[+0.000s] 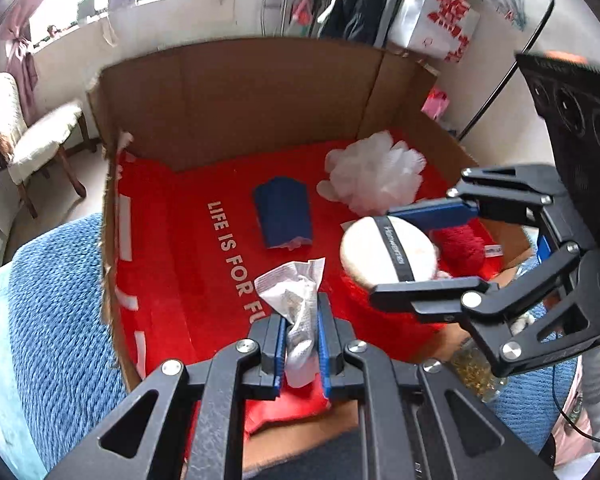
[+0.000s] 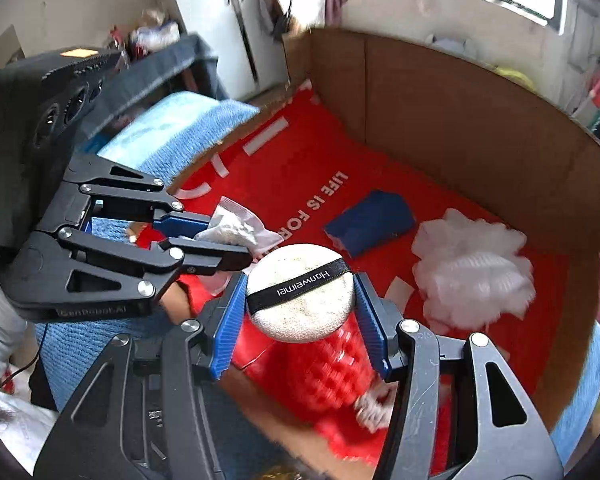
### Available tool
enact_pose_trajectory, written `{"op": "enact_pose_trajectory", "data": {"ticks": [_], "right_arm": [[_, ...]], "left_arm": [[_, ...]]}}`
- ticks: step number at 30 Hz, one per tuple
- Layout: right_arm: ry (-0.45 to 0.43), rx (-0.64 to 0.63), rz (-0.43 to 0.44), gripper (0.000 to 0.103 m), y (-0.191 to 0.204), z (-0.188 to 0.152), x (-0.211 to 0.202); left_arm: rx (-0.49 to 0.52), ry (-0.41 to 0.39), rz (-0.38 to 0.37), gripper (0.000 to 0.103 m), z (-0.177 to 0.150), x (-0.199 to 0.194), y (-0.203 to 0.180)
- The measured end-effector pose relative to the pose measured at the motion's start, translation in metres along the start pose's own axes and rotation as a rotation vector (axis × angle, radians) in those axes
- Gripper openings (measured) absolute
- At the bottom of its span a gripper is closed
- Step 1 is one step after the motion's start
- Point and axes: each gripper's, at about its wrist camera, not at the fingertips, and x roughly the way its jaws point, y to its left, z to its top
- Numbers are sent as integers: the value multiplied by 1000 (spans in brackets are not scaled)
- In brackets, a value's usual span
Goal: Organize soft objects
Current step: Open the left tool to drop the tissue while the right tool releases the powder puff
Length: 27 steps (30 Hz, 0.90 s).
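My left gripper (image 1: 299, 312) is shut on a crumpled white packet (image 1: 296, 300) above the near edge of a cardboard box (image 1: 240, 92) lined with red cloth (image 1: 188, 248). My right gripper (image 2: 302, 294) is shut on a round white powder puff (image 2: 302, 294) with a black band, over the box's near side. In the left wrist view the right gripper (image 1: 424, 248) holds the puff (image 1: 380, 254) to the right. In the right wrist view the left gripper (image 2: 220, 236) holds the packet (image 2: 236, 230) on the left. A blue folded cloth (image 1: 284, 216) and a white mesh bath pouf (image 1: 376, 174) lie in the box.
A red knobbly soft item (image 2: 328, 372) lies under the right gripper. The box rests on a blue knitted blanket (image 1: 52, 312). A chair (image 1: 32, 136) stands at the far left, and bags and clothes hang behind the box.
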Motion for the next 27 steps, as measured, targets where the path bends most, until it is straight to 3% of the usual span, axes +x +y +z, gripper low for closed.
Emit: {"op": "enact_pose_trajectory", "data": {"ticks": [6, 14, 27], "right_arm": [[136, -54, -18, 51, -8, 21, 32], [253, -106, -40, 51, -5, 29, 61], [262, -119, -86, 52, -9, 22, 74]], "left_arm": [[0, 76, 17, 14, 15, 24, 11], [11, 131, 54, 14, 33, 51, 14], [10, 164, 78, 14, 48, 84, 2]]}}
